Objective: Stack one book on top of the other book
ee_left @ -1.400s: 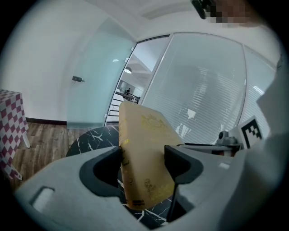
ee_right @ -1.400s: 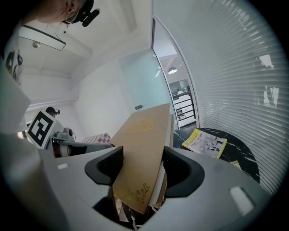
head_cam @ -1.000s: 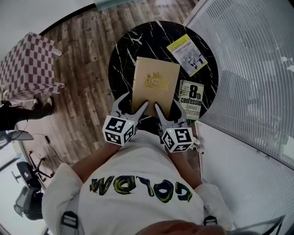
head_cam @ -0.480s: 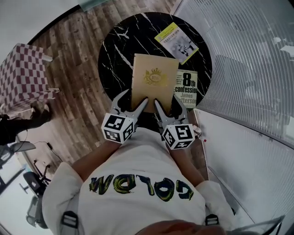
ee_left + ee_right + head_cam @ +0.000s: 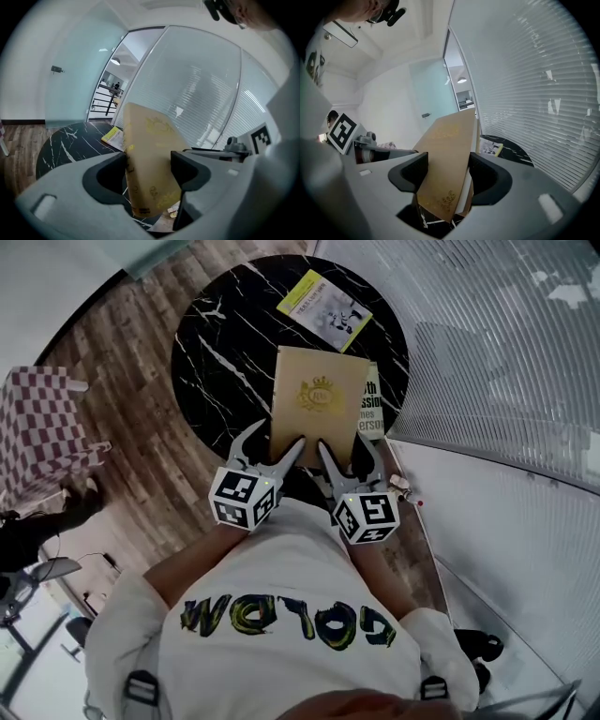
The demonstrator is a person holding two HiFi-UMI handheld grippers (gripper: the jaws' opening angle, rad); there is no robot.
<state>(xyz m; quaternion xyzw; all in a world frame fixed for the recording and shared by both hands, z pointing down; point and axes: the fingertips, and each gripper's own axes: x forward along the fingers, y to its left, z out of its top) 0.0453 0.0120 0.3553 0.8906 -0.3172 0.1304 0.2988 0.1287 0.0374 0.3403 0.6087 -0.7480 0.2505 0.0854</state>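
Step in hand: carrying the tan crown-stamped book [image 5: 317, 404] across to lie on the black-and-white paperback [image 5: 372, 414].
Left gripper [image 5: 272, 442]: clamped on the tan book's near edge, towards its left corner; in the left gripper view both pads press the cover.
Right gripper [image 5: 347, 446]: clamped on the same edge, towards the right corner, jaws set wide around the book's thickness.
Where the book is: off the round black marble table [image 5: 220, 352], its right part already over the paperback's left side. Whether its far edge touches the paperback is hard to tell from above.
Doing it well: move both grippers as one so the book does not twist. Bring it further right until it covers the paperback, square the edges, lower it flat, and open the jaws only once it rests.
Risk: the paperback lies near the table's rim, so a push from the side could slide it off.
Around: a yellow-green booklet [image 5: 323, 308] lies apart at the table's far side, out of the way; a checked stool [image 5: 42, 432] stands well to the left.
In the way: the glass wall with blinds [image 5: 506, 352] stands close on the right, leaving little room that side.
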